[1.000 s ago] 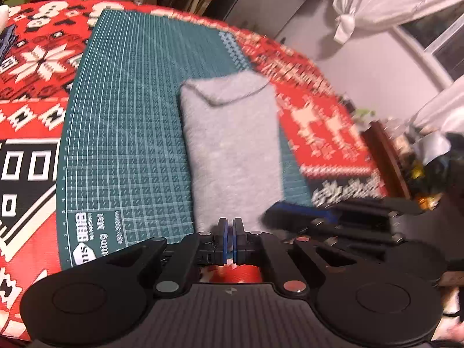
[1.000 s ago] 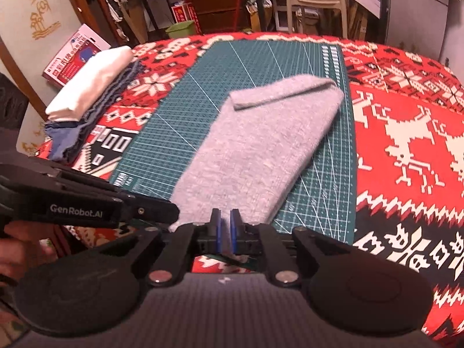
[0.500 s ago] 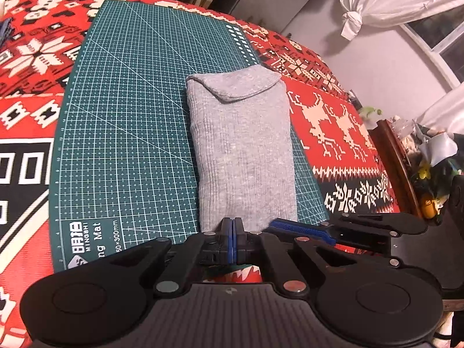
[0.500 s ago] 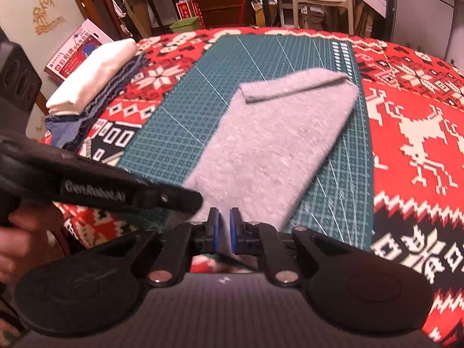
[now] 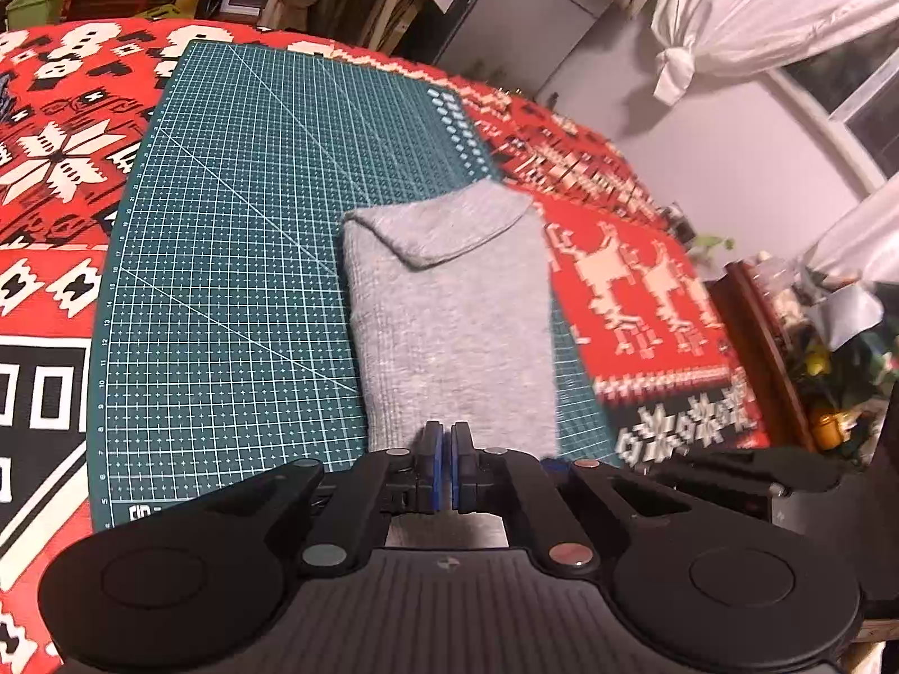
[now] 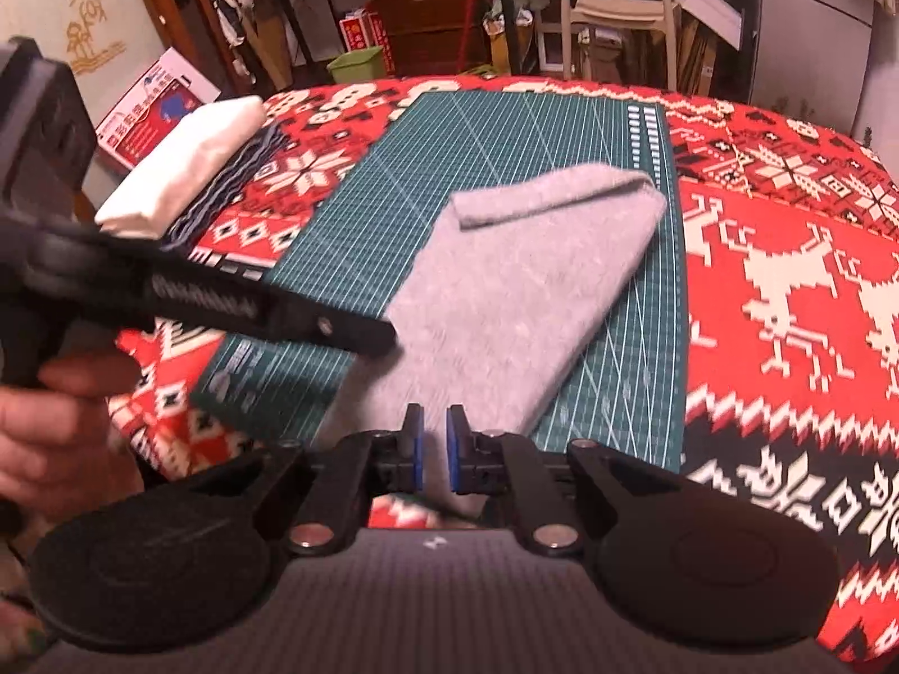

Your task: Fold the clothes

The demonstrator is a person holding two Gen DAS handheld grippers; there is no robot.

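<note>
A grey knit garment [image 5: 449,326] lies folded into a long narrow strip on the green cutting mat [image 5: 236,224], its far end turned back in a flap. My left gripper [image 5: 449,466] is shut on the strip's near edge, and grey cloth shows beneath the fingers. In the right wrist view the same garment [image 6: 522,292] runs diagonally across the mat [image 6: 505,129]. My right gripper [image 6: 434,449] is shut on the near edge too, with a narrow slit of cloth between its blue pads. The two grippers sit side by side.
A red patterned tablecloth [image 6: 786,281] covers the table under the mat. A stack of folded clothes [image 6: 185,168], white on top, sits at the table's left edge. A hand [image 6: 50,427] holds the left gripper's body [image 6: 225,303]. A chair [image 6: 612,5] and shelves stand behind.
Both grippers have kept hold of the near edge and risen a little. Grey cloth now shows under the left fingers where red tablecloth showed before. The left gripper's body sits higher in the right view.
</note>
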